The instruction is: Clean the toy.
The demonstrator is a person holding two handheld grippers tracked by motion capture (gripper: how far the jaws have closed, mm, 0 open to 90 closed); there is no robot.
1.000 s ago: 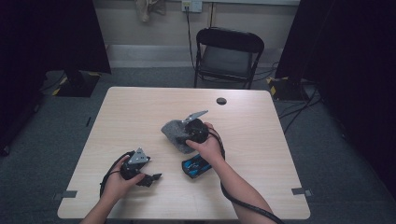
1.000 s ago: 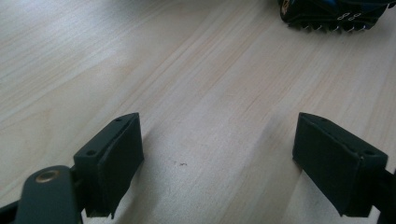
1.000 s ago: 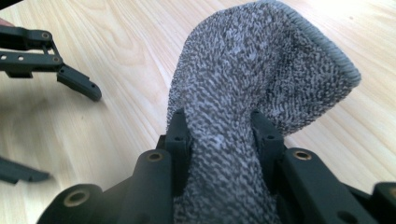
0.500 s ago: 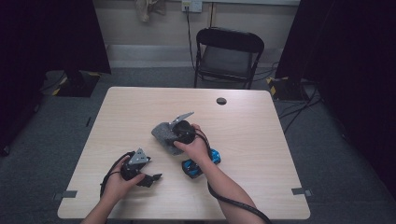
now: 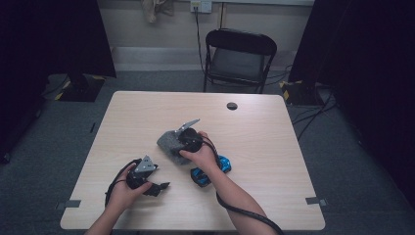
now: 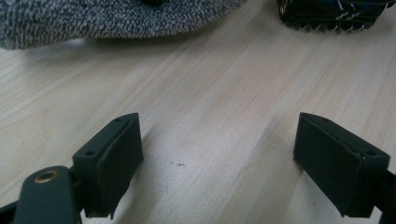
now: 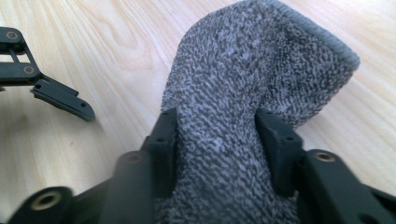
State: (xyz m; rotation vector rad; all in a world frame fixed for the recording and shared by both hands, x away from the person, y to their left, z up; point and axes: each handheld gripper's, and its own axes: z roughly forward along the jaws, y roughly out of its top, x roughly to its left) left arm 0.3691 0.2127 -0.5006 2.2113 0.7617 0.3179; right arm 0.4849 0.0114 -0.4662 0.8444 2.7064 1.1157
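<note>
Right now the right gripper (image 5: 182,141) sits over a grey knitted cloth (image 5: 169,143) near the middle of the table (image 5: 274,147), and in the right gripper view the cloth (image 7: 252,98) bulges up between its jaws, which have just been opening; the fabric touches both pads, but whether they still pinch it I cannot tell. Just to the right and nearer the person lies a blue and black object (image 5: 210,171), partly under the right forearm. At the near left, the left gripper (image 5: 155,186) rests low over bare wood with its jaws spread wide and nothing between them. As I judge it, the cloth has been set down or bunched there, and releasing or reshaping it is still to come.
</note>
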